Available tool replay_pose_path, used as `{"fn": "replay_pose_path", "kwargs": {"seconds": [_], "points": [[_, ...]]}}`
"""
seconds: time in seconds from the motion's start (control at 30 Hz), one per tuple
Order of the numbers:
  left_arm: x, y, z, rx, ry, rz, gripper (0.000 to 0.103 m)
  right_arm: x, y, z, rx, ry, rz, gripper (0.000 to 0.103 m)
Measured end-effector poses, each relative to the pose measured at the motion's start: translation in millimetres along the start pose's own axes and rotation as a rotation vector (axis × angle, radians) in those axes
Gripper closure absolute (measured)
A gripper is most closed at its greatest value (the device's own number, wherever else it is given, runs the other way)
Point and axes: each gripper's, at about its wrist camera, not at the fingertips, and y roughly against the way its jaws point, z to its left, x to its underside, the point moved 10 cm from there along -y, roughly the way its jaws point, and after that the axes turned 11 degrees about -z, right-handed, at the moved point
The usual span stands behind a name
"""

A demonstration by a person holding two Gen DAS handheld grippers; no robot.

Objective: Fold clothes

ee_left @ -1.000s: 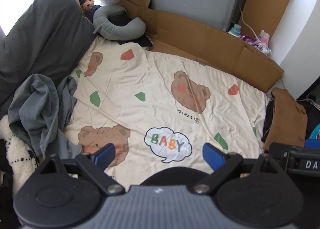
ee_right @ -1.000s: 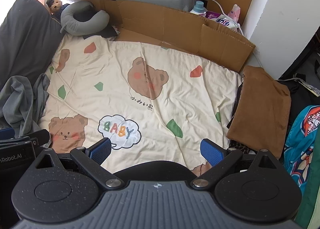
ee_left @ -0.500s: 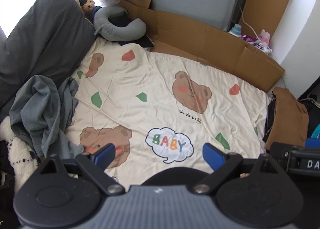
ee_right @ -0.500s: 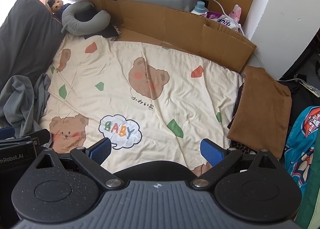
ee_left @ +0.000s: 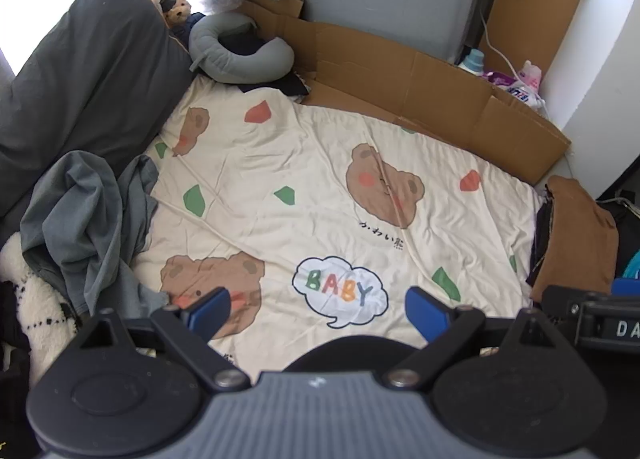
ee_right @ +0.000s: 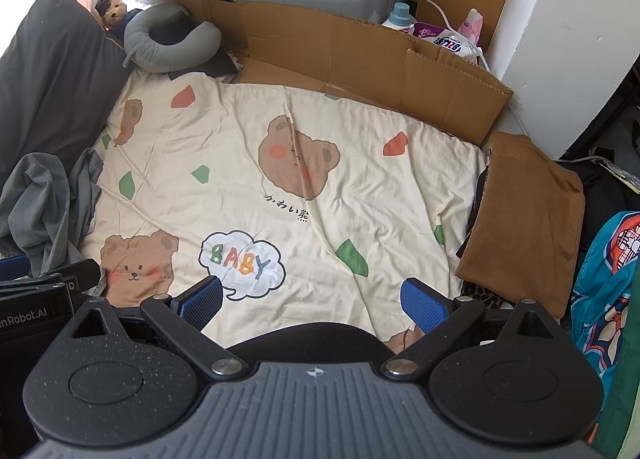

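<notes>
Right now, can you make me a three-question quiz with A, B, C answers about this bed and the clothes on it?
1. Where is the crumpled grey garment?
A. left edge of the bear blanket
B. on the cardboard
C. under the neck pillow

2. What colour is the folded garment on the right?
A. white
B. brown
C. pink

3. How are the two hand-held grippers?
A. both open, holding nothing
B. both shut on cloth
C. one holds a bottle

Answers: 1 A, it lies heaped beside the dark pillow. 2 B, it is plain brown. 3 A, the left hand-held gripper and the right hand-held gripper show blue pads wide apart over the blanket.
</notes>
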Motion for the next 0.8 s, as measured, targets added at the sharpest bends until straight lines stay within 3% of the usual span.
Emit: {"fn": "replay_pose_path", "kwargs": {"seconds": [0.8], "points": [[-0.8,2.1,1.5,-0.001,0.001,-0.022,0.008,0.0,-0.3,1.9,0.010,0.002,-0.004,0.004]]}}
